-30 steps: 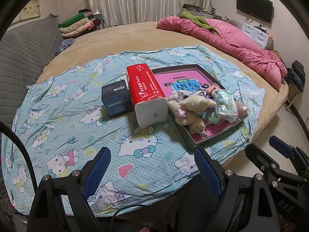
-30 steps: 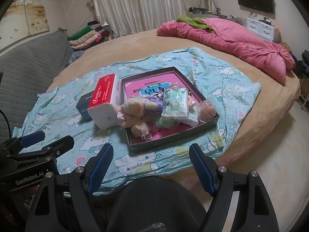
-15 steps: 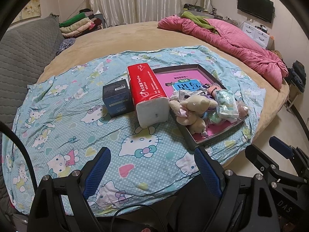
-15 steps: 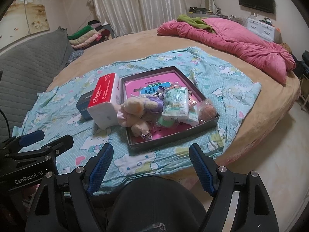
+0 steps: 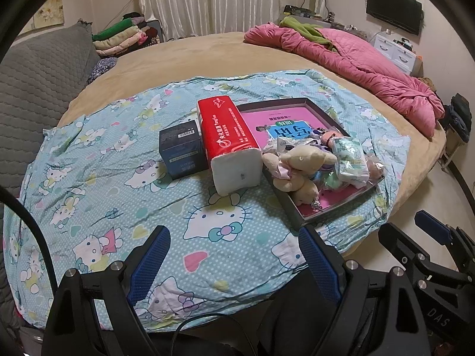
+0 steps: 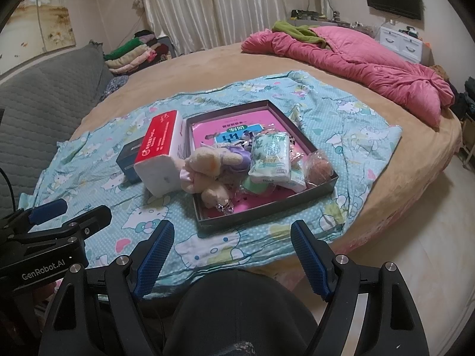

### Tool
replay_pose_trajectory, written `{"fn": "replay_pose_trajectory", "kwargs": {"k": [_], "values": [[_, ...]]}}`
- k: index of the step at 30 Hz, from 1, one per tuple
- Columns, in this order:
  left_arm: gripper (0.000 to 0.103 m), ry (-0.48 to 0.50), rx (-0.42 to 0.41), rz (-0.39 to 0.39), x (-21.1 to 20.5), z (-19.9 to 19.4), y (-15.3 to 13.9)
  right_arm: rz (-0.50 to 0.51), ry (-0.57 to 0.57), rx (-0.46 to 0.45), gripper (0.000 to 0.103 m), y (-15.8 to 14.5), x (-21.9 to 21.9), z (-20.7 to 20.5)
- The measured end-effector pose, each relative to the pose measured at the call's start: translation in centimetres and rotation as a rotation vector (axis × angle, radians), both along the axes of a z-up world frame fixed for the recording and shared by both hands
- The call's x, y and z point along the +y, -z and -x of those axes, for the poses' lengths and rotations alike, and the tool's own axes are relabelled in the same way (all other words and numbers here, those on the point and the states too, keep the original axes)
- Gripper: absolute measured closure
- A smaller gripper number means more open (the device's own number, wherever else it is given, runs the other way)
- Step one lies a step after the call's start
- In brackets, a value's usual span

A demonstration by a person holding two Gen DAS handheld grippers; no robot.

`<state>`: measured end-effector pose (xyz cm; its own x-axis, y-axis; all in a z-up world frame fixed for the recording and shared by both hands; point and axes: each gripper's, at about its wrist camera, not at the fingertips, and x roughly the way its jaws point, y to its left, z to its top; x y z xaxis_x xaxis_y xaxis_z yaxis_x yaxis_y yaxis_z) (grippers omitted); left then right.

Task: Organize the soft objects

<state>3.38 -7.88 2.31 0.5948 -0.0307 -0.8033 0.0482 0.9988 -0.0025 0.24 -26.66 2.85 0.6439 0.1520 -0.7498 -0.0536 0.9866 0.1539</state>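
Note:
A dark shallow tray (image 5: pixel 308 222) (image 6: pixel 267 218) with a pink lining sits on a Hello Kitty sheet (image 5: pixel 98 195) on a round bed. In it lie a beige plush toy (image 5: pixel 299 166) (image 6: pixel 207 166), a green tissue pack (image 5: pixel 350 160) (image 6: pixel 270 157) and small wrapped items. A red tissue pack (image 5: pixel 228 142) (image 6: pixel 160 145) and a dark blue box (image 5: pixel 181 151) (image 6: pixel 127 160) stand left of the tray. My left gripper (image 5: pixel 234 264) and right gripper (image 6: pixel 231 258) are both open and empty, held back from the bed's near edge.
A pink quilt (image 5: pixel 356 62) (image 6: pixel 371 65) lies at the far right of the bed. A grey padded headboard (image 5: pixel 35 74) is at the left, with folded clothes (image 5: pixel 121 35) behind. The bed edge drops to the floor (image 6: pixel 415 252) at the right.
Both views have barely shifted. Both grippers stay open, and nothing on the bed has moved.

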Motion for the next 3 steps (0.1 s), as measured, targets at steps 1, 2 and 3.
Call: {"fn": "replay_pose_trajectory", "kwargs": {"k": [1,2,3], "values": [[0.015,0.0,0.0,0.001,-0.02,0.0,-0.01,-0.001,0.001,0.0,0.021,0.03,-0.02,0.03],[0.015,0.0,0.0,0.002,0.01,0.01,0.03,-0.001,0.0,0.0,0.021,0.02,0.0,0.02],[0.015,0.0,0.001,0.001,0.05,0.03,0.05,-0.001,0.0,-0.002,0.021,0.01,0.0,0.0]]}}
